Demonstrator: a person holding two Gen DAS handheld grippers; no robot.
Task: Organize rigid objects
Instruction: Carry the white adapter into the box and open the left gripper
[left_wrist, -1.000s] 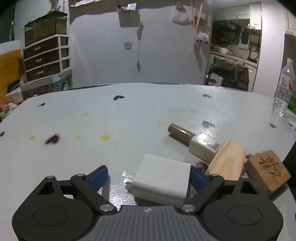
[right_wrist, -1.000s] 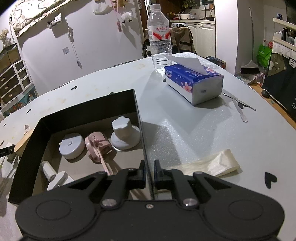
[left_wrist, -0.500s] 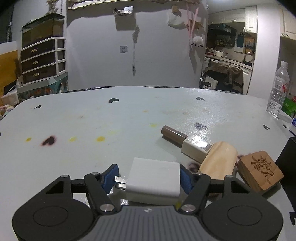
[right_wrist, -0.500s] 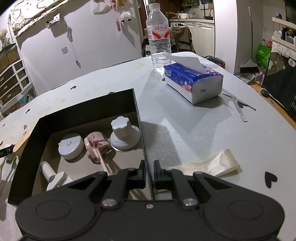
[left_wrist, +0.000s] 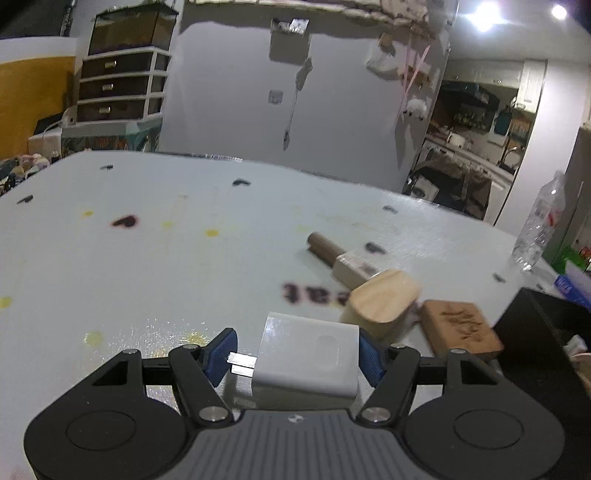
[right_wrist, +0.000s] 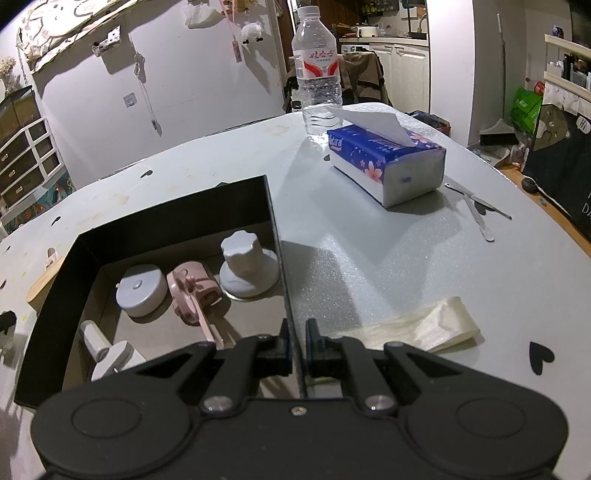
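Observation:
My left gripper (left_wrist: 295, 354) is shut on a white plug adapter (left_wrist: 308, 356) and holds it above the table, its metal prongs pointing left. Beyond it lie a light wooden piece (left_wrist: 384, 302), a carved brown wooden block (left_wrist: 461, 332) and a brown-and-cream stick (left_wrist: 340, 258). My right gripper (right_wrist: 296, 345) is shut on the right wall of a black box (right_wrist: 275, 221). Inside the box are a white knob (right_wrist: 245, 262), a pink clip (right_wrist: 192, 291), a round grey puck (right_wrist: 140, 290) and a white piece (right_wrist: 107, 350).
A water bottle (right_wrist: 317, 74) and a blue tissue pack (right_wrist: 388, 162) stand at the back right. Metal tools (right_wrist: 476, 210) and a cream strip (right_wrist: 417, 328) lie right of the box. The box corner (left_wrist: 535, 325) shows at the right of the left wrist view.
My left gripper closed on the white adapter, lifted it off the table and swung toward the right. The right gripper kept still on the box wall.

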